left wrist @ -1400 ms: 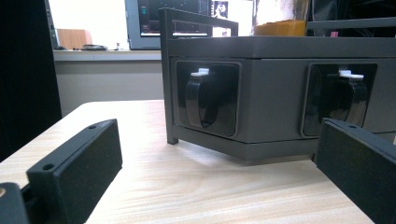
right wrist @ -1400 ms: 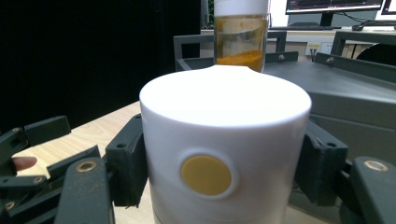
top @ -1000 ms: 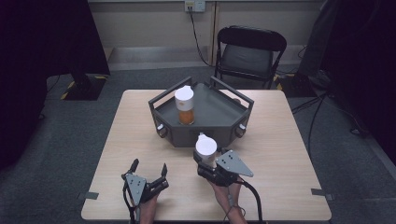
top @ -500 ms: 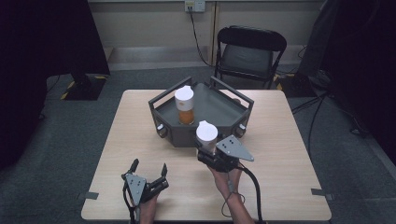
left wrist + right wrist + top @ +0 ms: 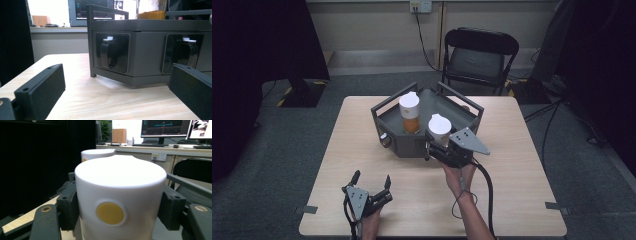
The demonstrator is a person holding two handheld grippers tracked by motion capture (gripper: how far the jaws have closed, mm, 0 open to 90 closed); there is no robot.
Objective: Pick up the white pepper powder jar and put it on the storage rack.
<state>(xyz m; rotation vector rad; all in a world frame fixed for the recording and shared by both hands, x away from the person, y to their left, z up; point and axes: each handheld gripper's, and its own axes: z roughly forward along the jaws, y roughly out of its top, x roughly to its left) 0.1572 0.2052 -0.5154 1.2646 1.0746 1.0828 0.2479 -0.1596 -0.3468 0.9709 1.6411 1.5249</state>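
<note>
A dark grey tray (image 5: 394, 112) with rail handles stands at the table's far middle. One white-lidded cup of orange liquid (image 5: 409, 112) stands inside it. My right gripper (image 5: 438, 142) is shut on a second white-lidded cup (image 5: 439, 130), held at the tray's front edge. In the right gripper view this cup's white lid (image 5: 120, 195) with a yellow dot sits between both jaws, with the other cup (image 5: 96, 153) behind it. Near the table's front left, my left gripper (image 5: 371, 186) stands open, holding nothing. It faces the tray's front wall (image 5: 150, 50).
A black folding chair (image 5: 479, 55) stands beyond the table's far edge. A black cable (image 5: 484, 190) trails from my right gripper toward the front edge. Bare wooden tabletop (image 5: 522, 165) lies to both sides of the tray and in front of it.
My right gripper has carried the white-lidded cup forward, away from the person, to the tray's front edge. The left gripper has stayed in place.
</note>
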